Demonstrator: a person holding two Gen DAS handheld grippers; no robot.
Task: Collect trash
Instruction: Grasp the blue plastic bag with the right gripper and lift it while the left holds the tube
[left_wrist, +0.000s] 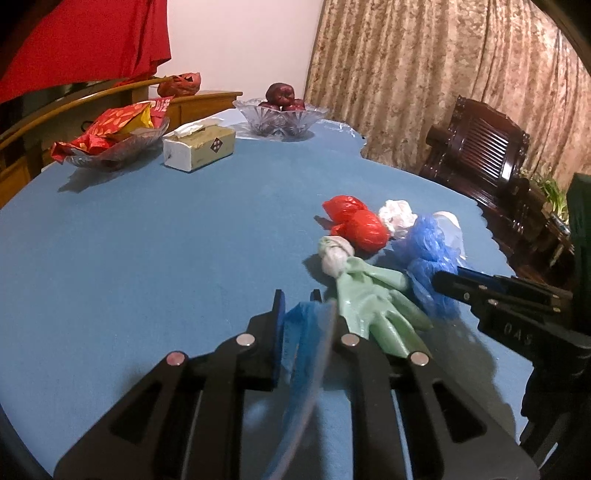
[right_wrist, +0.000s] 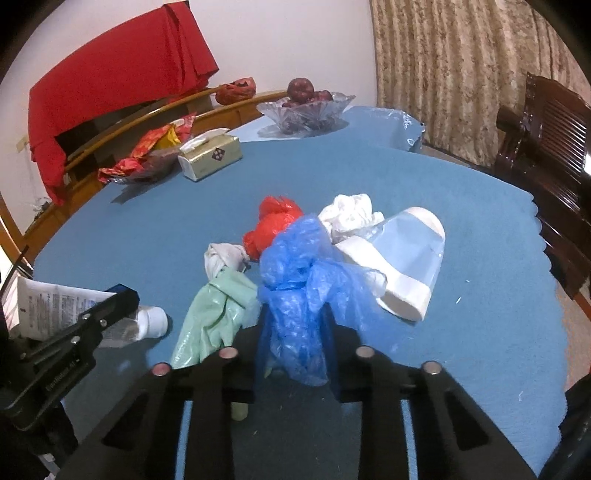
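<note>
Table (left_wrist: 129, 240): round top under a blue cloth, extending ahead of both pairs of fingers.
Right gripper (right_wrist: 295, 321): fingers closed on the blue plastic bag (right_wrist: 295, 266), which bunches up between and above the tips; in the left wrist view it enters from the right edge.
Left gripper (left_wrist: 297, 299): fingers clamped on a blurred blue plastic wrapper (left_wrist: 301, 343) that trails back between them; in the right wrist view a white bottle (right_wrist: 149, 322) and a printed paper (right_wrist: 51, 302) sit at its tip.
Green plastic bag (left_wrist: 369, 295): knotted, lying flat on the cloth just right of the left fingers and just left of the right fingers.
Red plastic bag (left_wrist: 358, 223): crumpled, directly beyond the green bag's knot, ahead of both grippers.
White crumpled wrapper (right_wrist: 351, 214): beyond the blue bag, ahead and slightly right of the right fingers.
Clear-and-white package (right_wrist: 406, 262): lying right of the blue bag, touching it.
Tissue box (left_wrist: 199, 146): far ahead of the left fingers, to their left.
Fruit bowl (left_wrist: 280, 118): glass, at the far table edge.
Snack dish (left_wrist: 114, 136): glass, left of the tissue box.
</note>
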